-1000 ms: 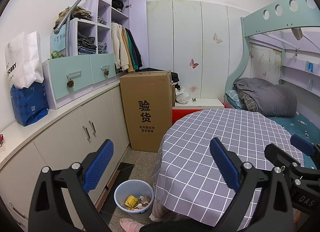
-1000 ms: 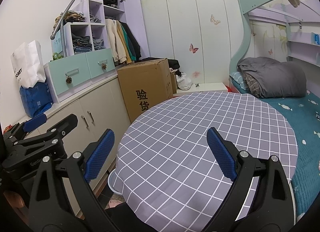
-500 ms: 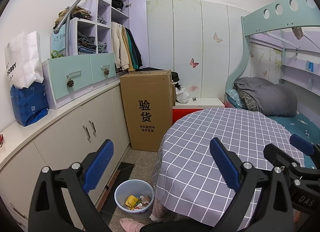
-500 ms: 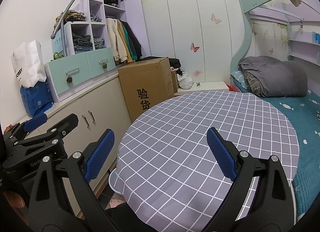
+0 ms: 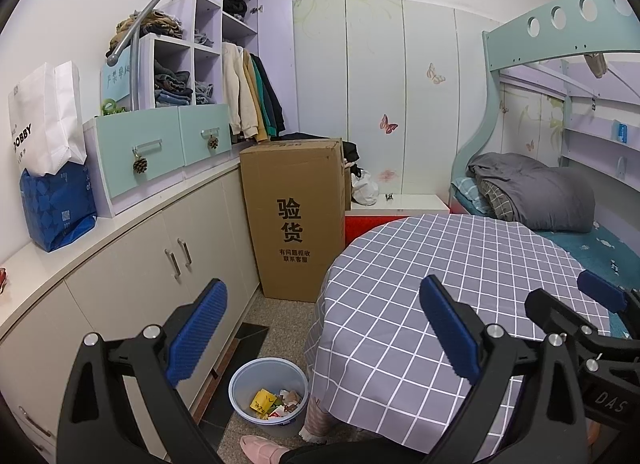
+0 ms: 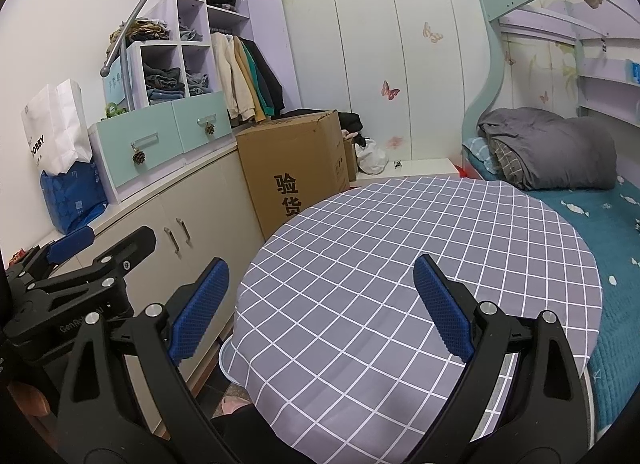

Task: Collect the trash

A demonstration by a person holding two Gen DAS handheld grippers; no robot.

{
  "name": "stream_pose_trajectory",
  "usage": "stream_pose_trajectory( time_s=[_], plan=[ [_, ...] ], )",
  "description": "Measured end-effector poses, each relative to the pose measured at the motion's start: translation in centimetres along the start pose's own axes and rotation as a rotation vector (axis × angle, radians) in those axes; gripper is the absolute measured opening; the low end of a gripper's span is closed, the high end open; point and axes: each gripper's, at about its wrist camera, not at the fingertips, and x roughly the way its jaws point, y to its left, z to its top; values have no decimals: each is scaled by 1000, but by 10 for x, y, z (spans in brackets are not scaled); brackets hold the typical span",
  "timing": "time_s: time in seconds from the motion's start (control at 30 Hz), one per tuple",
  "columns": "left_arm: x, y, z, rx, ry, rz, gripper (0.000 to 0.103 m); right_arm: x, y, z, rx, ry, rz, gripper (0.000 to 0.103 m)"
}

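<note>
A pale blue waste bin [image 5: 240,384] stands on the floor left of the round table [image 5: 460,264], with several wrappers [image 5: 276,404] inside, one yellow. My left gripper [image 5: 324,324] is open and empty, held above the table's left edge and the bin. My right gripper [image 6: 320,304] is open and empty over the checked tablecloth [image 6: 400,244]. The left gripper also shows in the right wrist view [image 6: 80,264] at the left. The bin's rim [image 6: 222,356] just peeks out under the cloth there.
A tall cardboard box [image 5: 296,219] stands behind the bin beside the low cabinets [image 5: 160,264]. A blue bag [image 5: 56,203] and white bag sit on the counter. A bunk bed [image 5: 560,191] with a grey quilt is at the right. A pink slipper [image 5: 260,448] is near the bin.
Hardly anything differs. The right wrist view has shifted slightly, the table sitting a touch further right in it. Both grippers stay open and empty.
</note>
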Motion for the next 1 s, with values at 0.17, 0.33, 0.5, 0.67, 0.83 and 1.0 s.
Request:
stream_pose_trajectory(
  time_s=[0.17,0.33,0.5,0.67,0.83,1.0],
  plan=[
    [4,1,-2,3,6,1,95,3,-1,0,4,7,1,92],
    [8,1,-3,9,17,0,95,6,-3,-2,11,17,3,92],
    [11,0,-3,12,20,2,95,9,-5,-1,15,23,3,92],
    [13,-2,-4,16,26,6,95,12,-10,-2,23,27,3,92],
    [18,-2,-5,21,34,9,95,16,-14,-3,31,34,6,92],
    [23,-5,-4,27,43,14,95,21,-20,-4,40,46,9,92]
  ],
)
